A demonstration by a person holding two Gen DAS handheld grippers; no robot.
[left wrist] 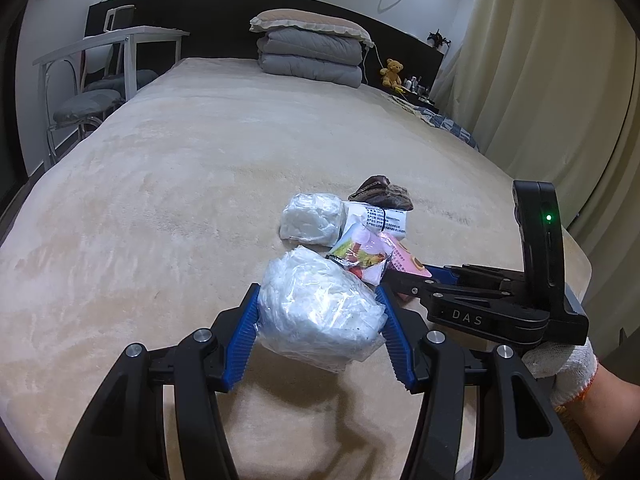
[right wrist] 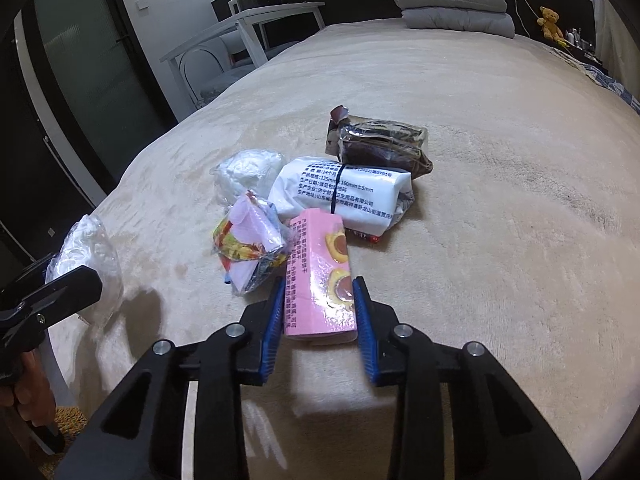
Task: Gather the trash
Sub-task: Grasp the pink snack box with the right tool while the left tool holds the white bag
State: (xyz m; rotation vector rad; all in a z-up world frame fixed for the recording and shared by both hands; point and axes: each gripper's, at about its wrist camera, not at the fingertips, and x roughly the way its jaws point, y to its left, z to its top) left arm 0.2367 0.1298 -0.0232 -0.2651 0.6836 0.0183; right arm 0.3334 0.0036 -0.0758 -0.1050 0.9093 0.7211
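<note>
Left gripper (left wrist: pixel 320 312) clamps a crumpled clear plastic bag (left wrist: pixel 320 312) between its fingers; right gripper (right wrist: pixel 318 312) pinches the pink packet (right wrist: pixel 318 280), ready to lift both off the bed (right wrist: pixel 480 280).

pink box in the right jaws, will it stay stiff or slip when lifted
The pink box keeps flat faces and sharp edges, so it is probably stiff. Its glossy film may slip a little. Gripped near one end, the far end might dip.
</note>
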